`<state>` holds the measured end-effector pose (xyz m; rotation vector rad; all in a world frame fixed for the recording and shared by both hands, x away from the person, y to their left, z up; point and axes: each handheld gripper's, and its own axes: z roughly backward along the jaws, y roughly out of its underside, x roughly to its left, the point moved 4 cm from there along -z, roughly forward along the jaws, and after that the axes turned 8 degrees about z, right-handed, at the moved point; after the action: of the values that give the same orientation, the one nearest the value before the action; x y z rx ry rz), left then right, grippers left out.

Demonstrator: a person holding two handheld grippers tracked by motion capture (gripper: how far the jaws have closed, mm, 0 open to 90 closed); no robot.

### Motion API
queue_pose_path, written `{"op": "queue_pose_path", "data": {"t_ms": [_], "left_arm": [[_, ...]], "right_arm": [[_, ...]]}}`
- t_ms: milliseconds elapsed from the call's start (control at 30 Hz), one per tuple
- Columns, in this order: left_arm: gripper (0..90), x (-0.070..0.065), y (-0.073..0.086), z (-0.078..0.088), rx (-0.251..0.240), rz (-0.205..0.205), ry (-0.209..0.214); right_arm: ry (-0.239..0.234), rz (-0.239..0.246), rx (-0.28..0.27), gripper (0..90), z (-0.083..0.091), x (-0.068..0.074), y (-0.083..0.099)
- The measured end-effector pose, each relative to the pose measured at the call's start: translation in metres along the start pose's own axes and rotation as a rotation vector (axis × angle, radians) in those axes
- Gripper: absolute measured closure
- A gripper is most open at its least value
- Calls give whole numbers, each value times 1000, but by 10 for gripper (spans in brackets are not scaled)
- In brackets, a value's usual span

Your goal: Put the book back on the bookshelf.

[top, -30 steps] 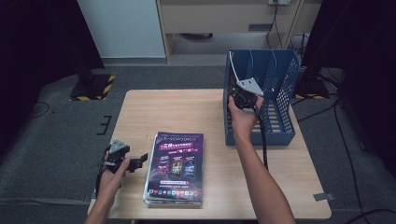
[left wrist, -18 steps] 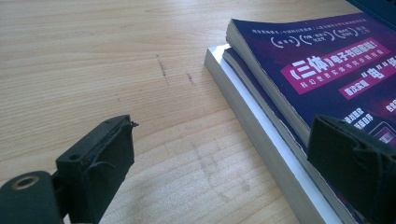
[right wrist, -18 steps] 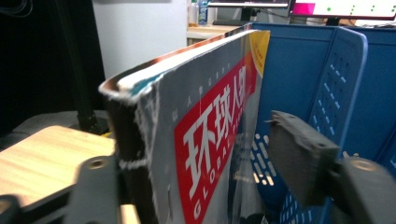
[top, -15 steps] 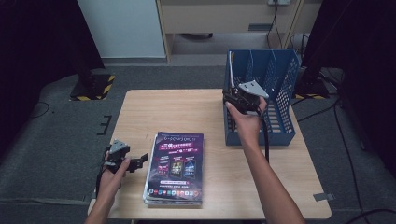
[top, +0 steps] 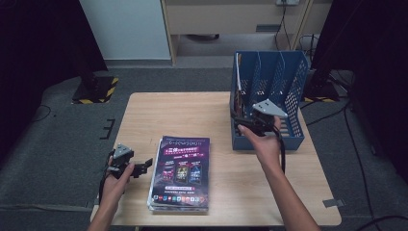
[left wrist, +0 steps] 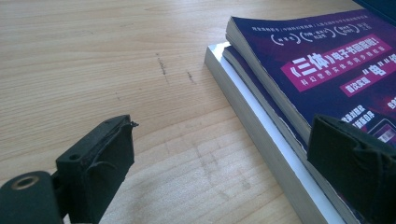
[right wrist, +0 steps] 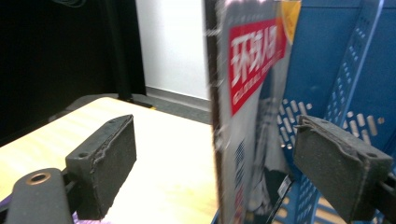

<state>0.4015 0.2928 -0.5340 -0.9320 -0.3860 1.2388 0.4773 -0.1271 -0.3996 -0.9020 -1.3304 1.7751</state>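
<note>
**A:** Where does the work stand, and how would you carry the release through?

**B:** The right gripper (top: 240, 120) sits at the near left corner of the blue perforated plastic file rack (top: 293, 82). Its jaws have just been opening and now stand spread wide. In the right gripper view the upright glossy magazine with the red title block (right wrist: 254, 60) stands between the pads, nearer the right one, with a clear gap to the left pad and, as far as the blur allows, touching neither. It stands in the rack's leftmost slot, against the left wall.

**A:** So what matters now?

**B:** Draw the gripper straight back along the line of the jaws, keeping them spread, so neither pad drags the cover and tips the magazine out. I would judge the spine edge the likeliest thing to catch.

**A:** And the other hand?

**B:** The left gripper (top: 144, 167) rests low over the pale wooden table (left wrist: 93, 56), jaws spread with nothing between them. The flat stack of purple-covered magazines (left wrist: 327, 60) lies just beyond its right jaw, with that jaw overlapping the stack's edge. To lift the top copy, slide one jaw under its overhanging cover edge and take that copy alone.
</note>
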Motion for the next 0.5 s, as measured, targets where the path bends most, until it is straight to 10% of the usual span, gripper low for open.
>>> {"op": "queue_pose_path", "data": {"t_ms": [500], "left_arm": [[68, 0, -2, -1, -3, -9, -1]], "right_arm": [[-222, -1, 75, 100, 27, 56, 55]]}}
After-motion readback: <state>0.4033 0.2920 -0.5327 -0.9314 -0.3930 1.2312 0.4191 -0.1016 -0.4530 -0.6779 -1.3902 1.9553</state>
